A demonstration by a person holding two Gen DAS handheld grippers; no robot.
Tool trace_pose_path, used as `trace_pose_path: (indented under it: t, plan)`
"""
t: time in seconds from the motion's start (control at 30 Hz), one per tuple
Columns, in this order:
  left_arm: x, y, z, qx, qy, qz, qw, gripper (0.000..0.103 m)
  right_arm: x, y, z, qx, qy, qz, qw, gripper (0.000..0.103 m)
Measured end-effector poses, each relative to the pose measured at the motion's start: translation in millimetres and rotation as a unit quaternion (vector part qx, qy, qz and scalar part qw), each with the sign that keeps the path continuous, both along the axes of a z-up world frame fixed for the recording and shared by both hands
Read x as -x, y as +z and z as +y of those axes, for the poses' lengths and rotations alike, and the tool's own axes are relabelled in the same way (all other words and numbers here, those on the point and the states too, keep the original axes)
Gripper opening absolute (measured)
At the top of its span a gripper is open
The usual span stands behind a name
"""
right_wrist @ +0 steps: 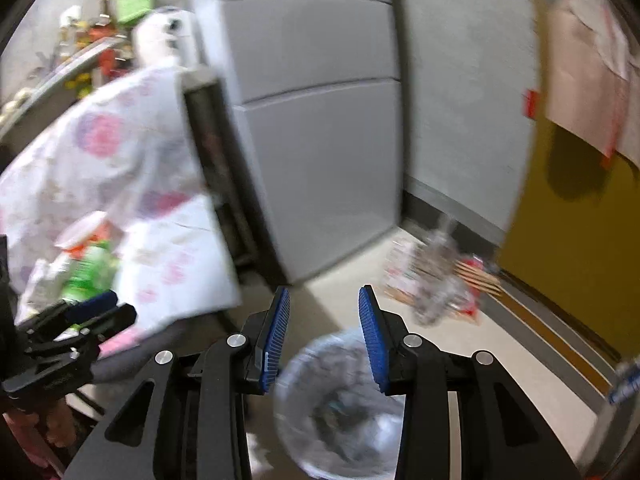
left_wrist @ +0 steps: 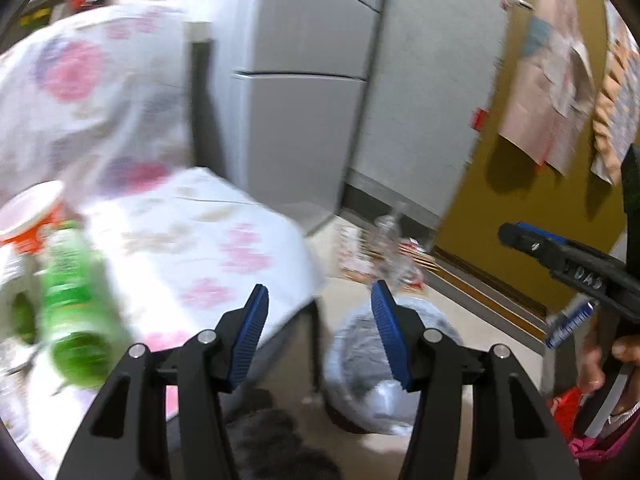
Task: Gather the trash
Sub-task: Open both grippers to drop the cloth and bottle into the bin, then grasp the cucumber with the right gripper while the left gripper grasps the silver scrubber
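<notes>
My left gripper (left_wrist: pixel 319 302) is open and empty, above the table edge and the floor. My right gripper (right_wrist: pixel 324 306) is open and empty, over a bin lined with a clear plastic bag (right_wrist: pixel 340 404); the bin also shows in the left wrist view (left_wrist: pixel 360 376). A green bottle (left_wrist: pixel 74 300) lies on the flowered tablecloth (left_wrist: pixel 208 248) next to an orange-and-white cup (left_wrist: pixel 28 216). A clear plastic bottle and wrappers (right_wrist: pixel 436 284) lie on the floor by the wall. The views are blurred.
A grey fridge (right_wrist: pixel 312 128) stands behind the table. A yellow door (right_wrist: pixel 568 232) with papers on it is at the right. A cluttered shelf (right_wrist: pixel 80 52) is at the far left. The right gripper (left_wrist: pixel 560 260) shows at the right edge of the left wrist view.
</notes>
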State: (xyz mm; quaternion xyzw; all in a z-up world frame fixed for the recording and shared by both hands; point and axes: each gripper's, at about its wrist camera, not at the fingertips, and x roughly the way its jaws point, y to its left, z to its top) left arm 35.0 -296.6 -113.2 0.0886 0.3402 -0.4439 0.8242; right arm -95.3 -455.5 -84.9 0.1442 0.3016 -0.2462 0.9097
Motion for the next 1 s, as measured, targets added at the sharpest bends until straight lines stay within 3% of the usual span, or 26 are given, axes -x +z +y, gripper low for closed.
trace_pose_path:
  t: [0.17,0.27,0.37,0.53,0.77,0.83,1.0]
  plan:
    - [-22.7,14.3,59.5,-0.004,0.073,-0.009,0.9973,0.054,-48.1,15.4,33.5,-0.015,0.073,-0.004,0.997,0.038]
    - [-36.0,17.6,99.7,-0.016,0.117,-0.022,0.9927,0.057,-77.2,20.0,62.6,0.002,0.118,0.010,0.993,0.039]
    - [-54.6,17.7,145.8,-0.022,0.168,-0.015,0.9854,0.058,-102.2,19.6,90.0,0.009,0.157,0.020,0.987,0.050]
    - [-75.7,13.7,204.0,-0.036,0.235,-0.012,0.9713,0.059,-140.4,14.6,129.8,0.013,0.214,0.031,0.976,0.056]
    - [-94.5,9.5,270.1,-0.054,0.321,-0.012,0.9453,0.059,-182.2,10.1,197.9,0.028,0.292,0.035,0.955,0.054]
    - [-100.0,8.7,281.1,-0.053,0.334,-0.012,0.9412,0.059,-193.6,4.6,219.0,0.037,0.311,0.041,0.949,0.054]
    - [-110.1,2.8,301.3,-0.050,0.349,-0.003,0.9358,0.059,-220.3,-14.5,254.0,0.029,0.338,0.057,0.939,0.040]
